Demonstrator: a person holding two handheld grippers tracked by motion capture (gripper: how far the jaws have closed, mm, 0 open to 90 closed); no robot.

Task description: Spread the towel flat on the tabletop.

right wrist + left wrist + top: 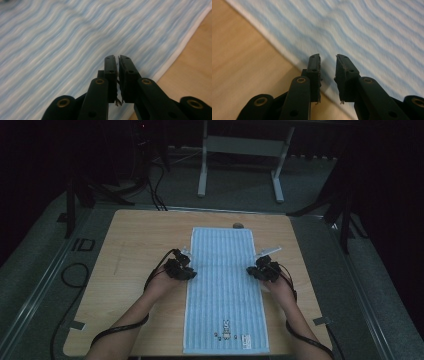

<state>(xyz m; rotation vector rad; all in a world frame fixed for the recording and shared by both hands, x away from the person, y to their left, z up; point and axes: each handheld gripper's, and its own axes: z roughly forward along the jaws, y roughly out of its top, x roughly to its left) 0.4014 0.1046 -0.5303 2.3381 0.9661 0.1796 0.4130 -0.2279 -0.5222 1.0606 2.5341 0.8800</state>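
A light blue striped towel (225,290) lies flat and lengthwise on the wooden table (135,245), with a small printed figure (226,327) near its front end. My left gripper (193,274) is at the towel's left edge, about halfway along. In the left gripper view the left gripper (328,57) is open, its jaws a small gap apart over the hem of the towel (374,30), with nothing between them. My right gripper (250,271) is at the towel's right edge. In the right gripper view the right gripper (116,57) is shut just above the towel (50,50).
A small dark object (238,225) sits at the table's far edge, just beyond the towel. Tape tabs (75,324) mark the table's front corners. A white table frame (240,150) stands on the floor behind, and black cables (72,270) loop on the floor at left.
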